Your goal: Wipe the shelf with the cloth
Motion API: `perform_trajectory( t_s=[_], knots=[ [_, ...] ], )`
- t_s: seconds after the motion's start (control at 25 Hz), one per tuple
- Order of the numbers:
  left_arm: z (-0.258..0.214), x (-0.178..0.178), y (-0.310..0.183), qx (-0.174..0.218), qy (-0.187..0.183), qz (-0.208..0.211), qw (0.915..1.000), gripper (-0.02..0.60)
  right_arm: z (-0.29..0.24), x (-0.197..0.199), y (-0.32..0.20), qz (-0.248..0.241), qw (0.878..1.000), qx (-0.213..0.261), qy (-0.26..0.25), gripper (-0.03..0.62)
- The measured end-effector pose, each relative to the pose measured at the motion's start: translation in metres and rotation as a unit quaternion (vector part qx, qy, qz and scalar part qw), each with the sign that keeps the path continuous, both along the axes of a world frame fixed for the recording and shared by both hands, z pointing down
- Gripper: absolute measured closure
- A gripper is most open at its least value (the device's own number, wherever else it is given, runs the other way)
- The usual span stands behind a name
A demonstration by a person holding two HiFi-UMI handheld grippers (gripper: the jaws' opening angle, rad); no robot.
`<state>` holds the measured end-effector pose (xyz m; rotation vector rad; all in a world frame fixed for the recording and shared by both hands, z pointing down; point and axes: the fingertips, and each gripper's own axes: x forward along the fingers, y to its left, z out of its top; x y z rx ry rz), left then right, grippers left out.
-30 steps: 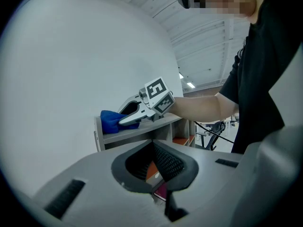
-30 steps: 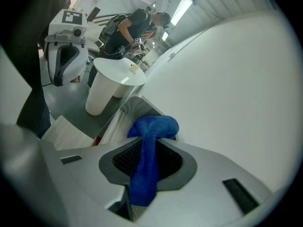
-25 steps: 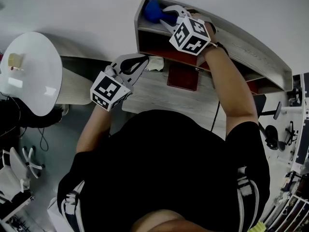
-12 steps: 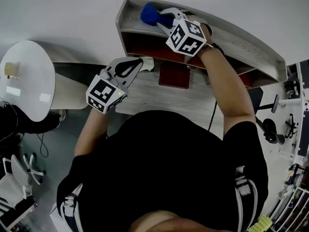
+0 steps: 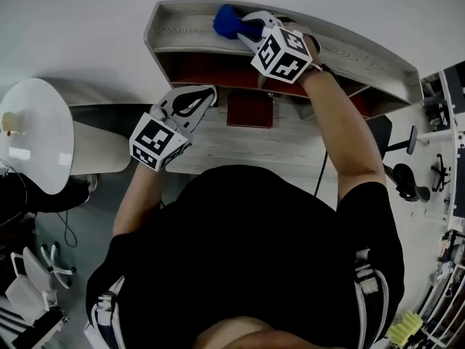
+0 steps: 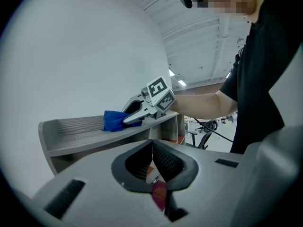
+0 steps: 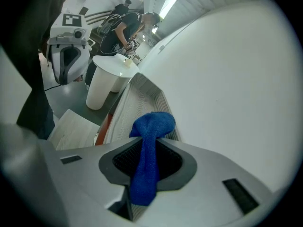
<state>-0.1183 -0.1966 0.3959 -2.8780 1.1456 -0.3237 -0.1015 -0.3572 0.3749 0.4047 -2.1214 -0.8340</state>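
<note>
A blue cloth lies bunched on the top board of the grey wooden shelf, some way in from its left end. My right gripper is shut on the cloth, whose tail hangs back between the jaws; the free end presses on the ribbed shelf top. My left gripper hovers lower, in front of the shelf over the desk, shut with nothing in it. From the left gripper view, the cloth and the right gripper rest on the shelf top.
Below the shelf, a pale wooden desk carries a dark red book. The wall runs directly behind the shelf. A white round table stands to the left, and an office chair to the right. A person works far behind.
The right gripper has drawn the blue cloth along the shelf top to the right, away from the shelf's left end. The left gripper has stayed shut in about the same place.
</note>
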Motion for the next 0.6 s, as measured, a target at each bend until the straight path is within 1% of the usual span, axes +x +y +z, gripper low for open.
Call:
perform_trajectory(
  t_s=[0.32,0.6],
  knots=[
    [-0.005,0.044,-0.002,0.004,-0.005,0.028,0.9996,0.566,0.0,0.051,-0.003,0.023,1.0,0.001,-0.001,0.508],
    [-0.005,0.078,-0.005,0.002,-0.007,0.039,0.9992,0.566,0.0,0.099,-0.009,0.046,0.999,-0.002,-0.004,0.508]
  ],
)
